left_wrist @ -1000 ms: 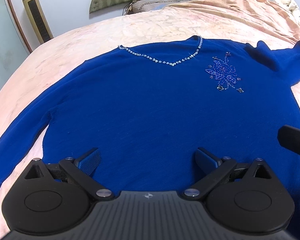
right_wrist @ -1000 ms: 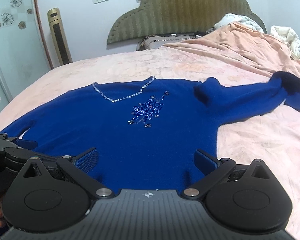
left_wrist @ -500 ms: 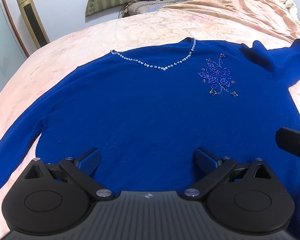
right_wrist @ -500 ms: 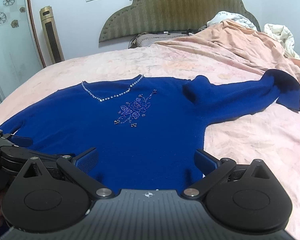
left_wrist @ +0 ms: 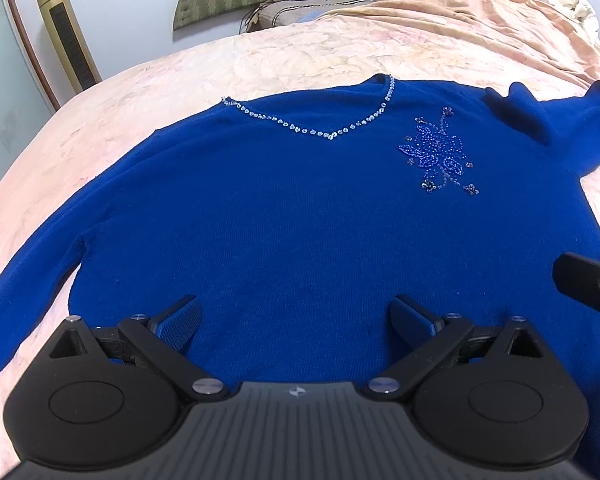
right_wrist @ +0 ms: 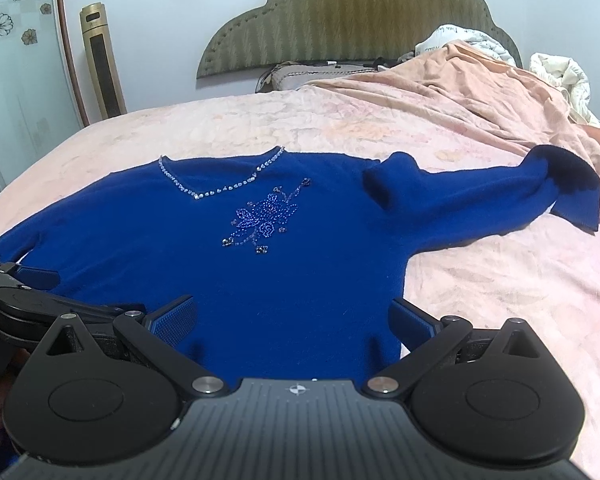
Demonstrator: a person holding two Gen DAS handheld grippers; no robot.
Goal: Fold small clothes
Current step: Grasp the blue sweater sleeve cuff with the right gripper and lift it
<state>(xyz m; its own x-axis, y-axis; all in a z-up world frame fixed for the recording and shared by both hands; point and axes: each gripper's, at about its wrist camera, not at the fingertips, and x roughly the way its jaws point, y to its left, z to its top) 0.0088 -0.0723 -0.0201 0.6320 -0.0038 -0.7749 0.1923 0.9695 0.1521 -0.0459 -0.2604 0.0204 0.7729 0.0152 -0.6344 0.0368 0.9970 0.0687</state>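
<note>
Sweater (left_wrist: 292,232) beyond spread fingers (left_wrist: 180,320)

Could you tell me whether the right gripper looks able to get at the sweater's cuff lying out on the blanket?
Probably yes. The right gripper is open over the sweater's hem, and the cuff lies uncovered on the pink blanket with nothing between them, though it would need moving well forward and rightward.

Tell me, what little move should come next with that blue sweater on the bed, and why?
Probably lower both tools onto the hem and close on it. The blue sweater lies flat, front up, on the pink bedspread, nothing folded yet. The left tool and right tool both hover open above its near edge, holding nothing, so gripping the hem looks like the likely first step.
</note>
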